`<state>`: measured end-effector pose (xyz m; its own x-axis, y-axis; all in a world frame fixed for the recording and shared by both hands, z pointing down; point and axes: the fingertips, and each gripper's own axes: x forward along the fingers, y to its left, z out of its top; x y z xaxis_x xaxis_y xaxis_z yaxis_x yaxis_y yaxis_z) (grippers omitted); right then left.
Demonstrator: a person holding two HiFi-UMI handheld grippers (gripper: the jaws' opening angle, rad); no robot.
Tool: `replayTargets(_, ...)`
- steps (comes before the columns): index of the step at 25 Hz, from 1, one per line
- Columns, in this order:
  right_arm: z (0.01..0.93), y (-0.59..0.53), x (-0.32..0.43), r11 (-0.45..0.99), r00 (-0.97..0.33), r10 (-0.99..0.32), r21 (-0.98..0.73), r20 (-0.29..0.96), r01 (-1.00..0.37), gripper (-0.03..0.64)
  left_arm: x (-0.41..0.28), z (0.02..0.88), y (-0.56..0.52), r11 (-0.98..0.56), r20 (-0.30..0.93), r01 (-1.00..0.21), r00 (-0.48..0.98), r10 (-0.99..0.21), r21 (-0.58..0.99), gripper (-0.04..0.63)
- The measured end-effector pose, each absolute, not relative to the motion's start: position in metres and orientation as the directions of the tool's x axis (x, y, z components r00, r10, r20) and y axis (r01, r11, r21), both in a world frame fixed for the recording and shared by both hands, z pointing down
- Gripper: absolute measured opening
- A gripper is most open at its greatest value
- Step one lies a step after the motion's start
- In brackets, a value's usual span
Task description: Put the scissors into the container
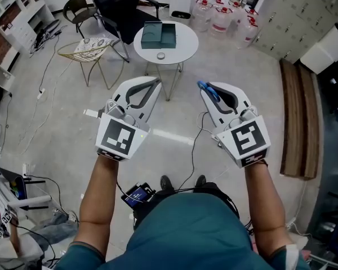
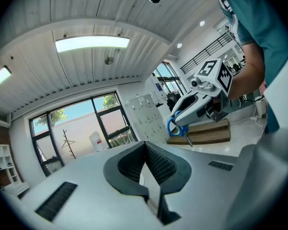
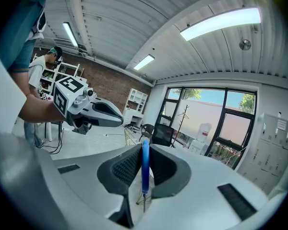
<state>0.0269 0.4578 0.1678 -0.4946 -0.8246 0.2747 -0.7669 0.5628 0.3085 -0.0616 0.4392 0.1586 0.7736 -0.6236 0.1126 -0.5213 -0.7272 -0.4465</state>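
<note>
Right gripper around blue scissors

Scissors — largely hidden between the jaws

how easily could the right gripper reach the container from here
Probably not yet: the container sits on the round table well ahead of the right gripper, whose tongs are shut on the scissors. Nothing blocks the way; stepping closer should do.
</note>
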Motion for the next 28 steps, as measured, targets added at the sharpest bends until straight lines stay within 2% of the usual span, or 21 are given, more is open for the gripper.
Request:
replayTargets(10, 0.167, 0.405, 0.028, 0.590, -0.526, -0.806, 0.296, 0.271, -0.751, 0.064, -0.064, 0.161, 0.394, -0.714, 0.136, -0.542, 0.746, -0.652, -0.443, 0.017)
replayTargets(28, 0.172, 0.257, 0.140, 0.719, -0.675, -0.695, 0.259, 0.250, -0.645, 0.064, 0.054, 0.160, 0.265, -0.613, 0.166, -0.632, 0.620, -0.767, -0.473, 0.017)
